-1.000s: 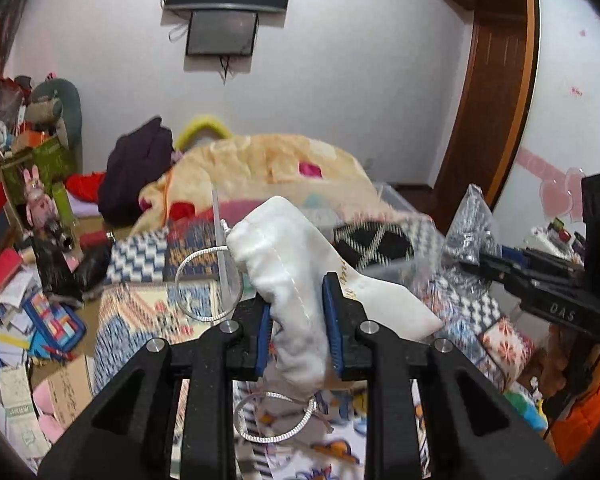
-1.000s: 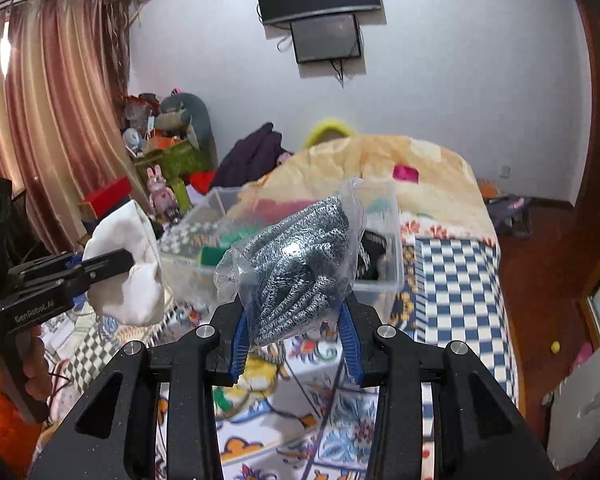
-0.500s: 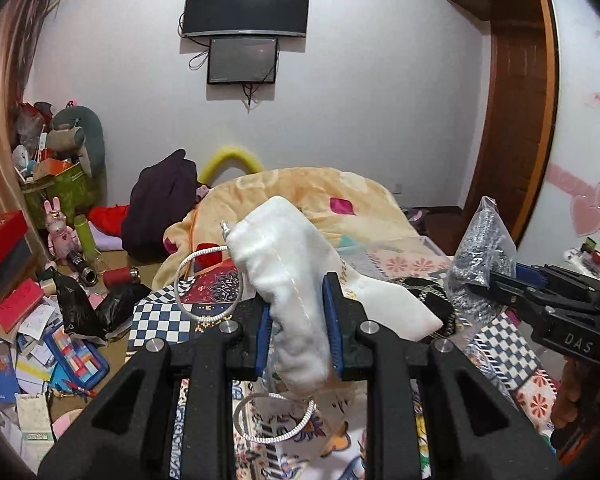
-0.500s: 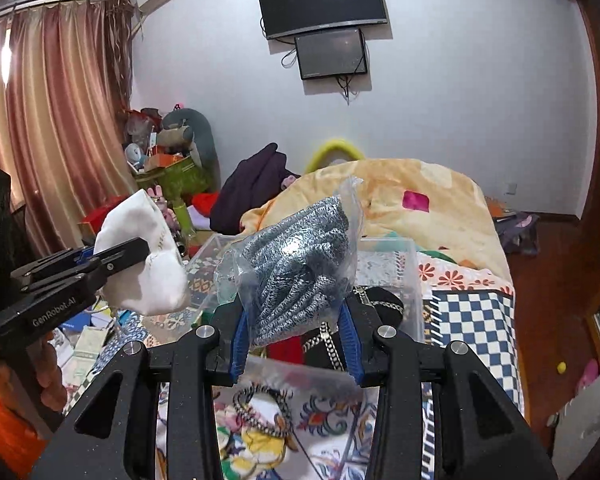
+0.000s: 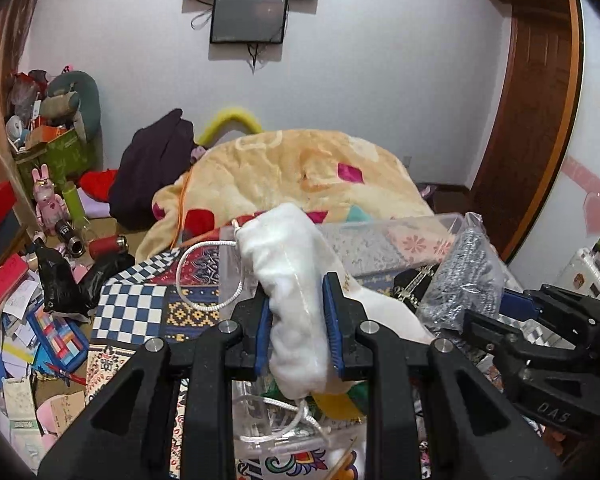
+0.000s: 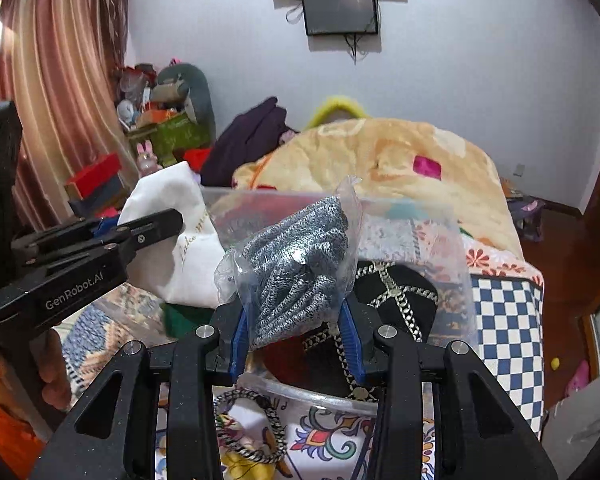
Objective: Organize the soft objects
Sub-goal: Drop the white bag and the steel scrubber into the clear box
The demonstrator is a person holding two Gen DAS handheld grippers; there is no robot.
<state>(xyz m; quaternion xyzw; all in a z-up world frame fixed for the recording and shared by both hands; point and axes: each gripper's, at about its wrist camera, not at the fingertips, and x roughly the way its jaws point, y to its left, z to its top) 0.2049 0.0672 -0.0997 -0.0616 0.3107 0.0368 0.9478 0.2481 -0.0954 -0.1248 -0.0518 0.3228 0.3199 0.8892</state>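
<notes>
My left gripper (image 5: 298, 328) is shut on a white drawstring pouch (image 5: 288, 264) with white cord loops, held over the near left part of a clear plastic bin (image 5: 380, 228). My right gripper (image 6: 296, 332) is shut on a clear bag of grey knitted fabric (image 6: 300, 260), held over the same bin (image 6: 452, 280). The bin holds a black item with gold trim (image 6: 396, 292), something red and something green. The pouch also shows in the right wrist view (image 6: 176, 216), and the grey bag in the left wrist view (image 5: 464, 276).
The bin sits on a patterned bedspread (image 5: 140, 304) with a checkered section (image 6: 504, 320). A yellow blanket (image 5: 292, 168) lies behind it. A braided cord (image 6: 248, 428) lies in front of the bin. Clutter covers the floor at left (image 5: 28, 300).
Both grippers have moved forward and down over the bin with their loads. The bin now lies directly under the pouch and the grey bag. Both grips are unchanged.
</notes>
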